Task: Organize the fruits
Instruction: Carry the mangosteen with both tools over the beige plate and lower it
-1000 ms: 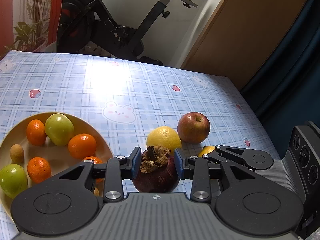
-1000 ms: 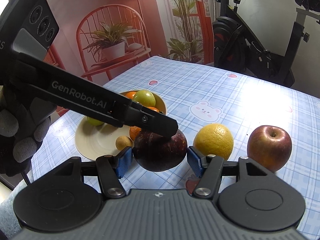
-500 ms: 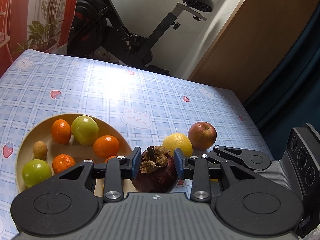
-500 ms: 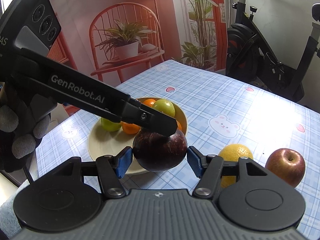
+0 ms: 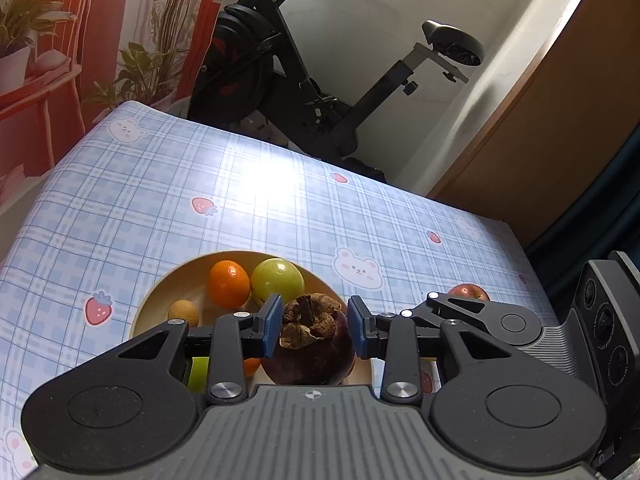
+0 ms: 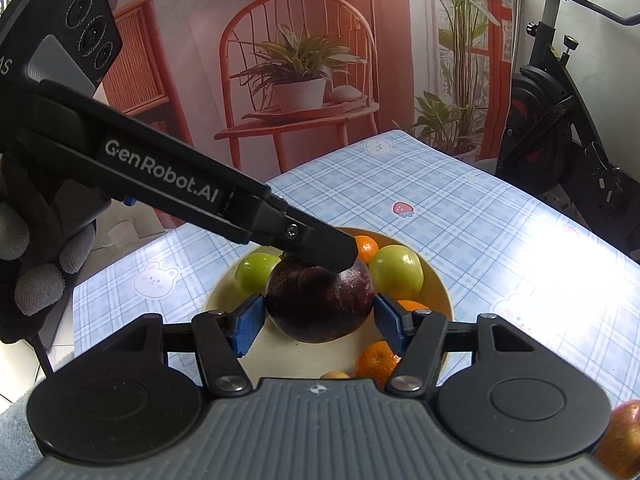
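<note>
**Mangosteen carried over the plate**

The left hand-held gripper point(image 5: 313, 330) is clenched on the mangosteen point(image 5: 310, 342), its blue pads pressing the fruit's sides just below the dried cap. The right hand-held gripper point(image 6: 320, 322) frames the same fruit with its jaws parted; a sliver of gap shows at each pad, so it looks released rather than gripping.

A second ago the fruit hung over the counter point(image 5: 248, 200), with the plate point(image 5: 168, 300) off to the left and a lemon and the red apple point(image 5: 468, 291) just beyond it. Now the plate sits directly under and behind the fruit, with the orange point(image 5: 228, 284) and green apple point(image 5: 277, 280) at its far side, and the red apple has slid off to the right.

That puts the carry nearly done; lowering into the bare near part of the plate and letting go seems next. The lemon and red apple remain outside the plate.
</note>
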The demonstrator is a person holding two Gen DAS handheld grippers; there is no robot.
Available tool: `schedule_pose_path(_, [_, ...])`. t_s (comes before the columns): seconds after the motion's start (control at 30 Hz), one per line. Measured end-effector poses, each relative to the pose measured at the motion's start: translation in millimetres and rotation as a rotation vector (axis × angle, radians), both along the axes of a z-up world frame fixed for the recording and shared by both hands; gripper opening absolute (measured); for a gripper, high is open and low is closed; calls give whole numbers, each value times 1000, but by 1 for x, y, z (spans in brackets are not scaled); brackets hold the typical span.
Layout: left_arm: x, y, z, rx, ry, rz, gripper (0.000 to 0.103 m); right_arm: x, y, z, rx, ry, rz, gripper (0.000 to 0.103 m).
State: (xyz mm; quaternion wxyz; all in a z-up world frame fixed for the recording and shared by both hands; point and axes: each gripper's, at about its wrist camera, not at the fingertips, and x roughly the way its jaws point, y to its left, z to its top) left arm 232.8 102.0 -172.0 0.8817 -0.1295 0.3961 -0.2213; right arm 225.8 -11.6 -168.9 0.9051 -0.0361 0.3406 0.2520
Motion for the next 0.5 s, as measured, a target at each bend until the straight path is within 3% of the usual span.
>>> schedule_pose_path(0.27, [13,-1,-10,-32,10,-14,37,18,1,-12,-73,15,-1,63])
schedule_pose_path(0.5, [16,15,-16,-59,16,24,37,27,9,-16,-71,13,10,63])
